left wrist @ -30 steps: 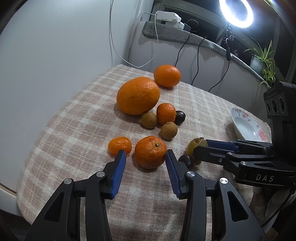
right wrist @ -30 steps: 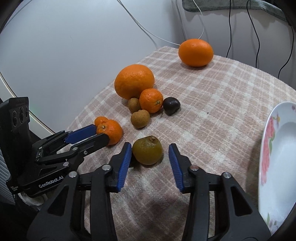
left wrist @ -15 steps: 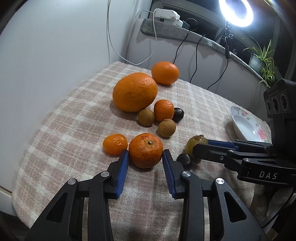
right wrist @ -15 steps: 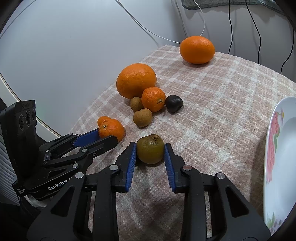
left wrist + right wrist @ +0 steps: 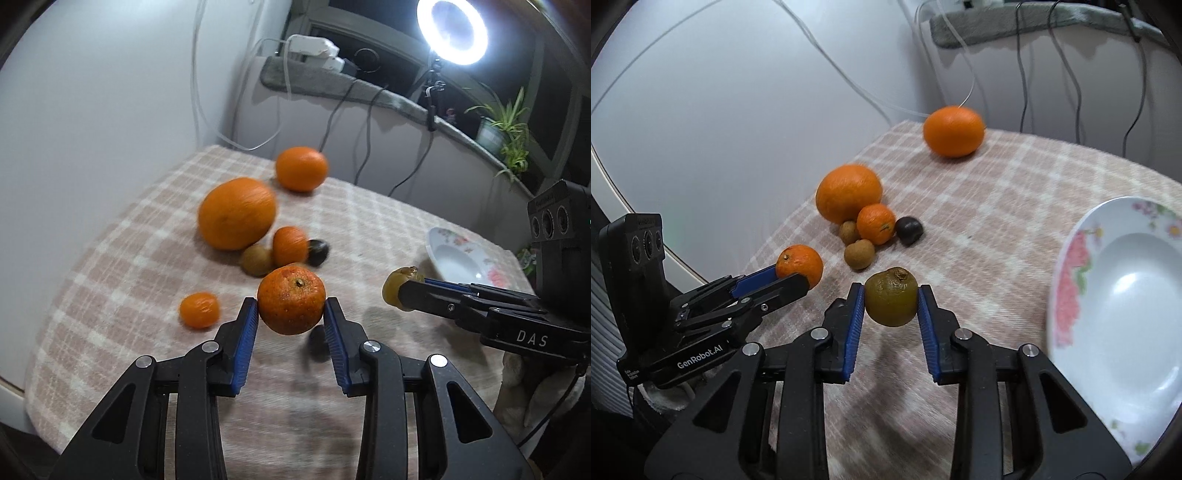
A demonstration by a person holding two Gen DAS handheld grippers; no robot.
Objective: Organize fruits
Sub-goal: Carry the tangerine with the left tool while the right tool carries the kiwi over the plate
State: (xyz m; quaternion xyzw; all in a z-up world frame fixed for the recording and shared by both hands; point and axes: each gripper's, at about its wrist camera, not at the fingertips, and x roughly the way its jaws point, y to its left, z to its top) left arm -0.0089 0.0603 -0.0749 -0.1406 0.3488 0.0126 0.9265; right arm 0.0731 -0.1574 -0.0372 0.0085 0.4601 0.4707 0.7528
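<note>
The left hand-held gripper (image 5: 291,320) is clenched on a mandarin (image 5: 291,299), its blue pads pressing the fruit from both sides; the jaws have just been closing, with the mandarin between them. The mandarin hangs clear of the checked cloth, stem scar facing up. The right hand-held gripper (image 5: 891,309) grasps a greenish-brown wrinkled citrus (image 5: 891,296) the same way, its jaws too having just been closing around the fruit, and it also sits above the cloth.

On the bench (image 5: 110,258), seen from the left wrist camera, a small tangerine (image 5: 199,310) lies at 9 o'clock from the held mandarin. At 11 o'clock is a large orange (image 5: 237,213), with a smaller mandarin (image 5: 290,246), a brown longan (image 5: 256,260) and a dark chestnut-like fruit (image 5: 318,252) clustered just beside it. A second orange (image 5: 301,168) sits well apart at the far edge, at 12 o'clock. A small dark fruit (image 5: 318,343) lies on the cloth just below the held mandarin, blurred.

From the right wrist camera, a second longan (image 5: 859,253) lies at 11 o'clock from the held citrus. A white plate with a floral rim (image 5: 1071,280) rests at 3 o'clock on the bench.
</note>
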